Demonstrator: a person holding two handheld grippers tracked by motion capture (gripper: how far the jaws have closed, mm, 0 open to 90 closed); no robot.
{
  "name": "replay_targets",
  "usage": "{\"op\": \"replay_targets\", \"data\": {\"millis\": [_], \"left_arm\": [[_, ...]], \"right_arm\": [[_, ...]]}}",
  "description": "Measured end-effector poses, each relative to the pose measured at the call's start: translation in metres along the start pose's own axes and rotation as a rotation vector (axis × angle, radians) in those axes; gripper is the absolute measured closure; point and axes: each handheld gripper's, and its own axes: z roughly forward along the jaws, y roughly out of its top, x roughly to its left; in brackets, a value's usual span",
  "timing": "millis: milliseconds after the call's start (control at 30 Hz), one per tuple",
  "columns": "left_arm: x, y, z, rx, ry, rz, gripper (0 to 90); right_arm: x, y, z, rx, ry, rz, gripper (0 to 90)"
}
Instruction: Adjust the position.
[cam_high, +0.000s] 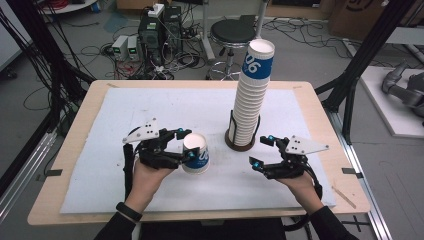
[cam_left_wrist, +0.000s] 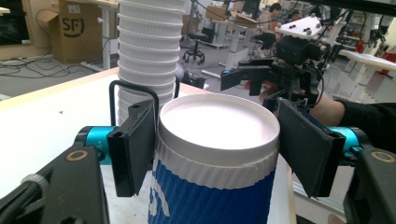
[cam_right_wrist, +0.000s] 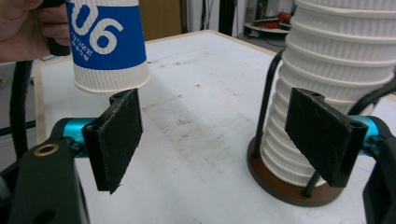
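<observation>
At the middle of the counter (cam_high: 310, 100), on the white mat (cam_high: 150, 110) that covers most of it, we see a tall stack of paper cups (cam_high: 251, 95) standing in a round brown holder (cam_high: 239, 141) with black wire uprights. The top cup of the stack carries a blue band with white digits.

Toward eight o'clock from the stack, the left gripper (cam_high: 188, 145) has a single paper cup (cam_high: 196, 153) between its jaws. From the left gripper view we look down on this cup (cam_left_wrist: 217, 158): its white rim and blue ribbed wall sit between the two black pads (cam_left_wrist: 135, 144), the left pad touching the wall just under the rim, the right pad close against it on the other side, so the jaws are pinching the cup. The right gripper view shows the cup (cam_right_wrist: 108, 44) upright with its base lifted off the mat.

Toward four o'clock from the stack, the right gripper (cam_high: 263, 151) is held low over the mat, its jaws spread wide with nothing between them. Its own view shows the two pads (cam_right_wrist: 116, 135) well apart, the bare, lightly stained mat (cam_right_wrist: 196, 130) between them, and the stack (cam_right_wrist: 336, 93) in its holder (cam_right_wrist: 285, 186) just behind the right pad.

Both hands come in from six o'clock; the left hand (cam_high: 147, 180) wears a dark band on the wrist. Beyond the counter at twelve o'clock a black stool (cam_high: 232, 32) stands on the floor among cables.
</observation>
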Motion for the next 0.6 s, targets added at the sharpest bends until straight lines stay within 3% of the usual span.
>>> {"op": "replay_targets", "data": {"millis": [333, 600], "left_arm": [[-0.003, -0.003, 0.007, -0.010, -0.034, -0.021, 30.3], [-0.005, -0.005, 0.019, -0.008, -0.042, -0.006, 30.3]], "right_arm": [[0.006, -0.002, 0.011, 0.014, 0.067, -0.023, 19.6], [0.013, -0.001, 0.023, 0.012, 0.115, -0.042, 19.6]]}}
